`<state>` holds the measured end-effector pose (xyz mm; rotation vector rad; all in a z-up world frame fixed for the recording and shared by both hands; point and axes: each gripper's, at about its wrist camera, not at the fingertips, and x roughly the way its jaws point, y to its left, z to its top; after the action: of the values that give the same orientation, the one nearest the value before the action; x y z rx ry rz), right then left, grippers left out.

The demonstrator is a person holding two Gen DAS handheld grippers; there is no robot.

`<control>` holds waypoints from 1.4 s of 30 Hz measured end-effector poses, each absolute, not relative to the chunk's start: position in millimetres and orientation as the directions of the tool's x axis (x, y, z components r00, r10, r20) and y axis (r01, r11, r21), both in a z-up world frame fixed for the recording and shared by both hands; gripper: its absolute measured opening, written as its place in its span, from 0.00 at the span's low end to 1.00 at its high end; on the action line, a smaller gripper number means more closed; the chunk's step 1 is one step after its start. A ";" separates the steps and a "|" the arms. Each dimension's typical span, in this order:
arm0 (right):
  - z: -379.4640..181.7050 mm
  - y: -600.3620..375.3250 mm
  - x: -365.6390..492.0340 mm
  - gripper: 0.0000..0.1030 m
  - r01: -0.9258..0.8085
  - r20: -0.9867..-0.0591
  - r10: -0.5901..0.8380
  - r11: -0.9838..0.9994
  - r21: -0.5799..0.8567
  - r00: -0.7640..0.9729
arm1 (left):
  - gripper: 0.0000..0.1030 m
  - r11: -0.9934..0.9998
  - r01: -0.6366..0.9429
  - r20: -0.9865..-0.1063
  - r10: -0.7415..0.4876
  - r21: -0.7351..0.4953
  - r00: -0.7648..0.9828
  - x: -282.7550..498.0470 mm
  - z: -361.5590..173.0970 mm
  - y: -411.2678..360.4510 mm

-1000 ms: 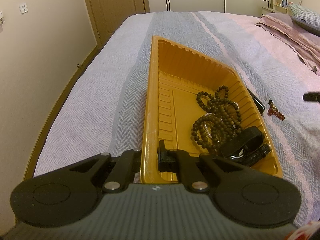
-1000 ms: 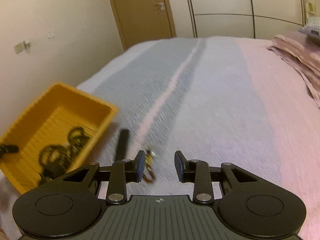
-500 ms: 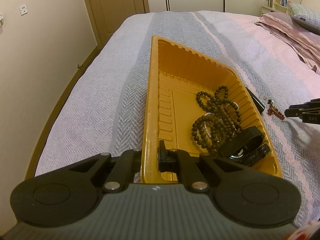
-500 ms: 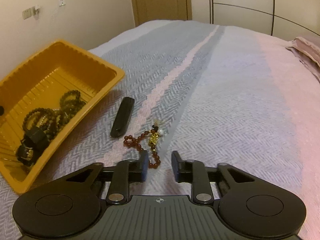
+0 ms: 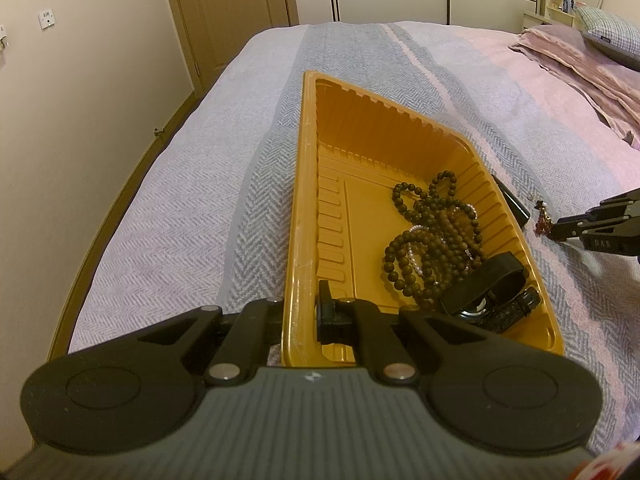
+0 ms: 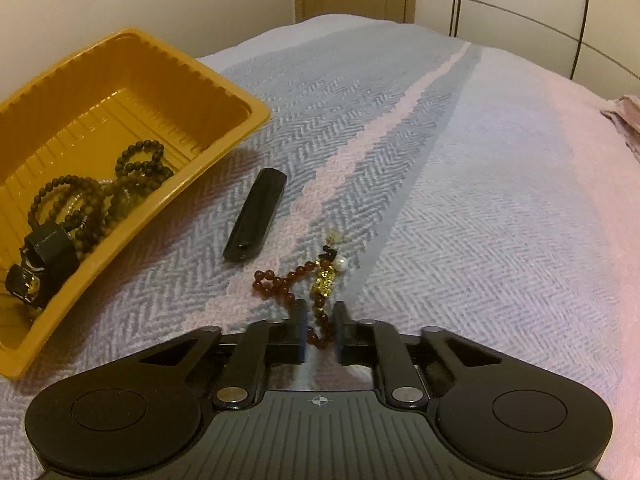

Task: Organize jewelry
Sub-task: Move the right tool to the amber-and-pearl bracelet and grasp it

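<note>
A yellow tray (image 5: 304, 160) (image 6: 256, 116) lies on the bed and holds dark bead bracelets (image 5: 432, 240) (image 6: 100, 196) and a black watch (image 5: 492, 296) (image 6: 40, 264). My left gripper (image 5: 300, 316) is shut on the tray's near left wall, one finger outside and one inside. A red bead bracelet (image 6: 280, 284) (image 5: 542, 224) with a gold charm and a white pearl lies on the bedspread to the right of the tray. My right gripper (image 6: 322, 312) (image 5: 560, 230) is down at the bracelet's near end, its jaws closing with the beads pinched between them.
A slim black stick-shaped object (image 6: 256, 216) (image 5: 512, 200) lies on the bedspread between the tray and the red bracelet. Pillows and a folded pink blanket (image 5: 580, 64) lie at the far right. A wall (image 5: 80, 120) runs along the bed's left side.
My right gripper has come down and forward onto the red bracelet, and its jaws have narrowed around the beads. The left gripper and the tray have not moved.
</note>
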<state>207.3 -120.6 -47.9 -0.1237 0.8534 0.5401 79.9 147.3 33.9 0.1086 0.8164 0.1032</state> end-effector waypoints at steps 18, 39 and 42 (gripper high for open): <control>-12.5 -132.2 183.9 0.02 -0.534 -0.706 0.422 0.842 0.072 0.569 | 0.05 0.990 -0.046 -0.718 0.130 0.135 0.684 78.0 36.1 146.8; -43.6 -109.4 199.6 0.05 -0.564 -0.746 0.409 0.824 0.055 0.525 | 0.05 0.990 -0.043 -0.721 0.126 0.133 0.681 79.3 36.4 149.0; -35.4 -115.5 190.4 0.05 -0.556 -0.727 0.410 0.830 0.046 0.550 | 0.05 0.990 -0.042 -0.721 0.126 0.134 0.682 80.0 36.8 149.1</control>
<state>190.4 -115.5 -35.4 -0.1984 0.8048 0.5761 80.0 149.1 36.8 0.1093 0.8156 0.0945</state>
